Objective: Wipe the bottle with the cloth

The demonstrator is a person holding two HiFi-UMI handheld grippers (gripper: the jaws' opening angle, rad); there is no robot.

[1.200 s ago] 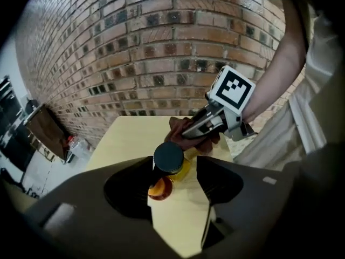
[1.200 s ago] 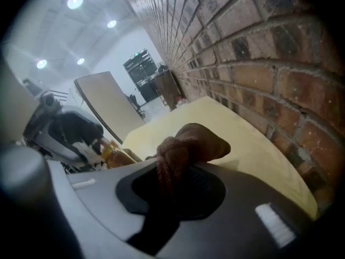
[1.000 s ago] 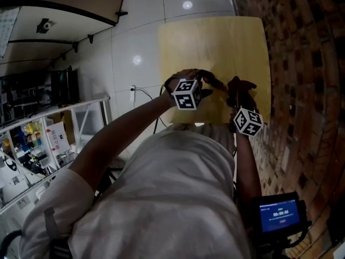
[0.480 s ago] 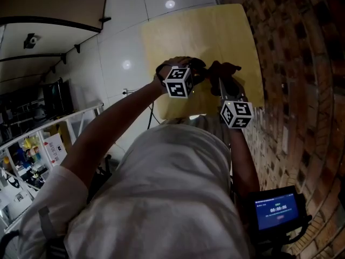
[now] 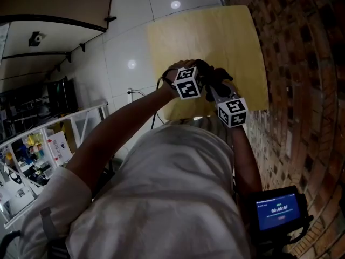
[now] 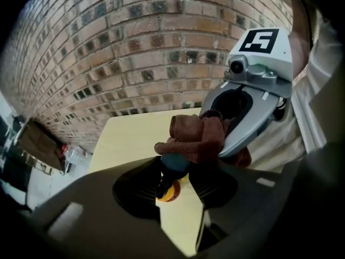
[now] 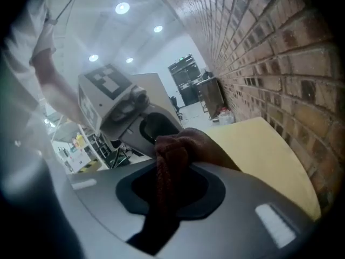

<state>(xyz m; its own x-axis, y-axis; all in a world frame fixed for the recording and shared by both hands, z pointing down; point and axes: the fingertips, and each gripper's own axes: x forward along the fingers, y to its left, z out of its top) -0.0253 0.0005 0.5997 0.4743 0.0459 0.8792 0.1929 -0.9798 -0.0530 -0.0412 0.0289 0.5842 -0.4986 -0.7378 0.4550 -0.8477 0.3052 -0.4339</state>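
In the left gripper view a small bottle (image 6: 174,165) with a bluish body and an orange end sits between the pads of my left gripper (image 6: 173,174). Its jaws have just been closing and now press on the bottle. A brown cloth (image 6: 195,138) is draped over the bottle's far end. My right gripper (image 7: 170,169) is shut on that cloth (image 7: 173,151), which bunches out between its jaws. In the head view both marker cubes are close together over the yellow table (image 5: 215,34), and the dark cloth (image 5: 214,75) lies between them. The bottle is hidden there.
A brick wall (image 5: 302,63) runs along the table's right side. White floor tiles (image 5: 129,42) lie to the left of the table. Shelves with small goods (image 5: 32,144) stand at the far left. A small screen (image 5: 277,212) sits at the lower right.
My right gripper has come up and in toward the left one with the cloth. The two cubes now stand nearly side by side. The left gripper has stayed about where it was.
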